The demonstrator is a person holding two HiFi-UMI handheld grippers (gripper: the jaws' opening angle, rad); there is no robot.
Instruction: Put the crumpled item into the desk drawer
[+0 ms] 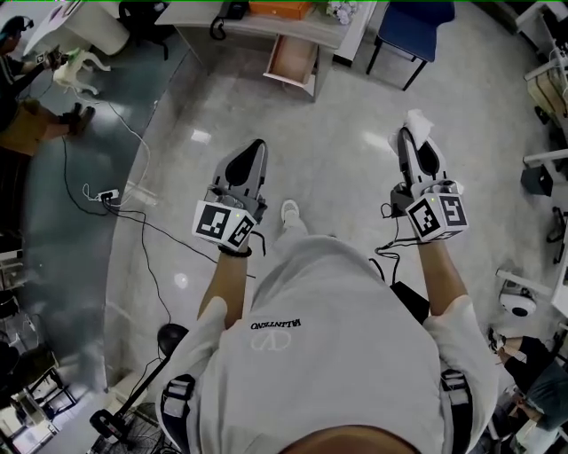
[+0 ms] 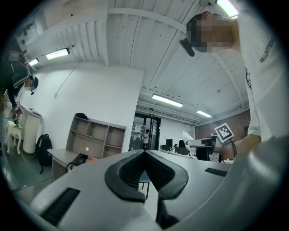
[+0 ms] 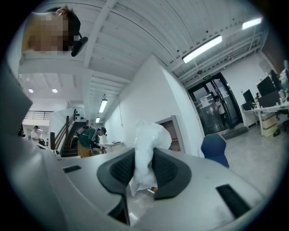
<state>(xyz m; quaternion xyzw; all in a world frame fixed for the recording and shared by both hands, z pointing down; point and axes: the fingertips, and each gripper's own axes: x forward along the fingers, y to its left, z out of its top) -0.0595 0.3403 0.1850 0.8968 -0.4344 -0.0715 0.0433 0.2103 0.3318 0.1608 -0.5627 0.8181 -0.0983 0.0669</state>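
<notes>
A crumpled white item (image 3: 146,151) is pinched between the dark pads of my right gripper (image 3: 145,170); in the head view it pokes out as a white wad (image 1: 417,124) past the right gripper (image 1: 412,144). My left gripper (image 1: 248,160) is held out beside it with its jaws pressed together and nothing in them, also seen as the left gripper (image 2: 145,169) in its own view. The desk (image 1: 266,25) stands far ahead, with its wooden drawer (image 1: 294,60) pulled out. Both grippers hang over the floor, well short of the drawer.
A blue chair (image 1: 413,31) stands right of the desk. Black cables (image 1: 124,213) and a power strip (image 1: 106,196) lie on the floor at left. A person (image 1: 27,106) crouches at far left. Equipment (image 1: 541,177) lines the right side.
</notes>
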